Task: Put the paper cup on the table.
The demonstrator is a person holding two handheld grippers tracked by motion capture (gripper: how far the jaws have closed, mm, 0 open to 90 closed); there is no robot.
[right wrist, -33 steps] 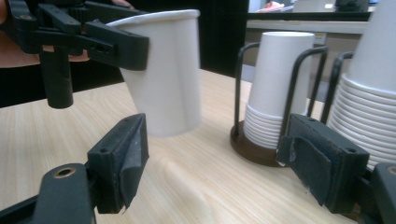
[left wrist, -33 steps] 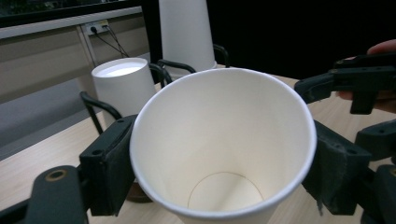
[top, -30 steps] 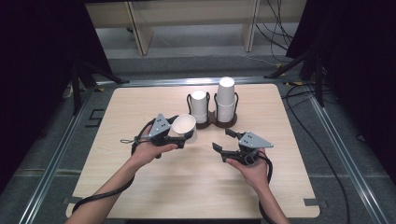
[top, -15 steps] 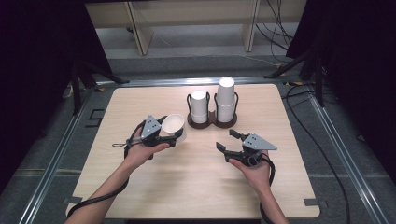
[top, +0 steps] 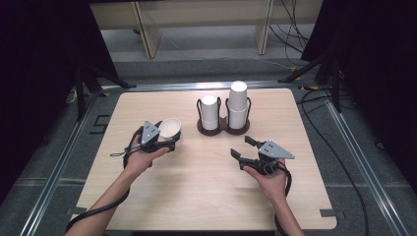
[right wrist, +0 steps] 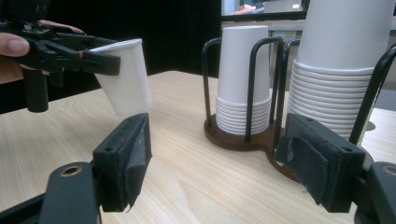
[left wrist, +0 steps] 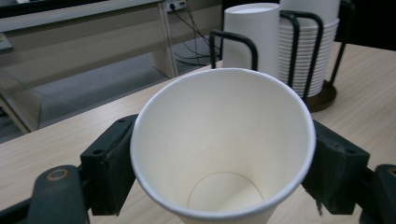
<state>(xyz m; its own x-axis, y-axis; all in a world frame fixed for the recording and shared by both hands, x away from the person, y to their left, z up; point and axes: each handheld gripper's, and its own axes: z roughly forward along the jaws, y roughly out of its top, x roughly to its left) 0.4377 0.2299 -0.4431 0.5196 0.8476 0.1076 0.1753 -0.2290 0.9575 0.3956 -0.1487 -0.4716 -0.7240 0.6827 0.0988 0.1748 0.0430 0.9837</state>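
Note:
A white paper cup [top: 170, 127] [left wrist: 224, 140], mouth up and tilted, sits between the jaws of my left gripper [top: 168, 136] [left wrist: 223, 168], which is shut on its wall just under the rim. It hangs over the table's left half, left of the cup holder [top: 223, 131]. In the right gripper view that cup [right wrist: 125, 81] hangs at upper left. My right gripper [top: 242, 147] [right wrist: 217, 163] stands open in front of the holder; its jaws have just narrowed a little, with nothing between them.
The dark wire holder carries two upside-down stacks of white cups, a shorter one [top: 210, 112] [right wrist: 243, 79] and a taller one [top: 238, 105] [right wrist: 336, 70]. The wooden table [top: 196, 196] ends close behind the holder. Cables trail off both sides.
My left hand has carried the cup leftward, away from the holder, and slightly lower. The right hand has stayed almost in place.

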